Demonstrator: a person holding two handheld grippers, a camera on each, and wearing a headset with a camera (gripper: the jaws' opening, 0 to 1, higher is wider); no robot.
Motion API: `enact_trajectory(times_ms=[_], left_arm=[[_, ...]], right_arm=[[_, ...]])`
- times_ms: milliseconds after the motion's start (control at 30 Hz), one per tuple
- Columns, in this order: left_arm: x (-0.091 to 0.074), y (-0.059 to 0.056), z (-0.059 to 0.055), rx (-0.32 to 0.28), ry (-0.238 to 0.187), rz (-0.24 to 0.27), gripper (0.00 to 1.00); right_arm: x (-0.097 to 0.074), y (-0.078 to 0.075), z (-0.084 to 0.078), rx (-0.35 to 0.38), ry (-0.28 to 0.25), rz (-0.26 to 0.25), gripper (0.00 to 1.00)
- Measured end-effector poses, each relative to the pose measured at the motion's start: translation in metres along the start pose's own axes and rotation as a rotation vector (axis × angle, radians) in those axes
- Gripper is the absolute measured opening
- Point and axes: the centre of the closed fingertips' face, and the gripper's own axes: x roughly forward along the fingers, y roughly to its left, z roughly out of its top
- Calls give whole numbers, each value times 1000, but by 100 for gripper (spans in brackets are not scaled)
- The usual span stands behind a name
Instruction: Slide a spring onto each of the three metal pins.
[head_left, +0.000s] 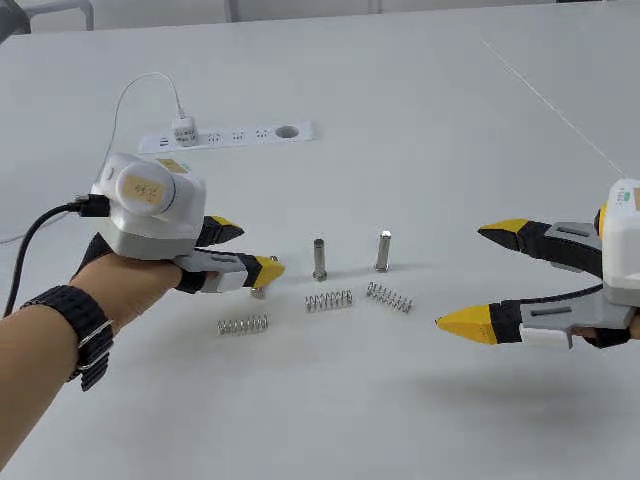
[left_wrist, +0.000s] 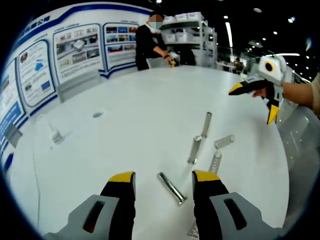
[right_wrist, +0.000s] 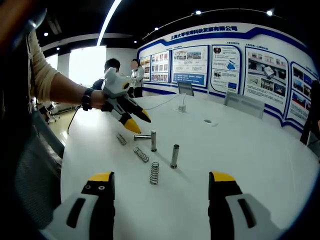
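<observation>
1. Head view: white worktop (head_left: 430, 110), with a power strip (head_left: 225, 135) at the far side. Two upright pins (head_left: 319, 259) stand mid-worktop. Three springs (head_left: 329, 300) lie flat in front of them. Left claw (head_left: 258, 250) and right claw (head_left: 462, 277) both gape, empty.
2. Left gripper view: fallen pin (left_wrist: 171, 188) lies flat between the spread jaws, untouched, its axis slanted.
3. Right gripper view: jaws wide apart; wall posters (right_wrist: 225, 62) behind the worktop.

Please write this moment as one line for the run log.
left gripper: open, near lying pin | right gripper: open, empty | two pins: upright, bare | three springs: lying on table
</observation>
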Motion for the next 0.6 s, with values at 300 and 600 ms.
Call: enact_trajectory(times_ms=[300,600], left_arm=[[9,-1,-3,-4,44,7,37],[16,0,-8,-9,95,27,31]], right_arm=[[-1,-1,-1,4,-1,-4,78],[-2,-3,-2,7,3,-8,78]])
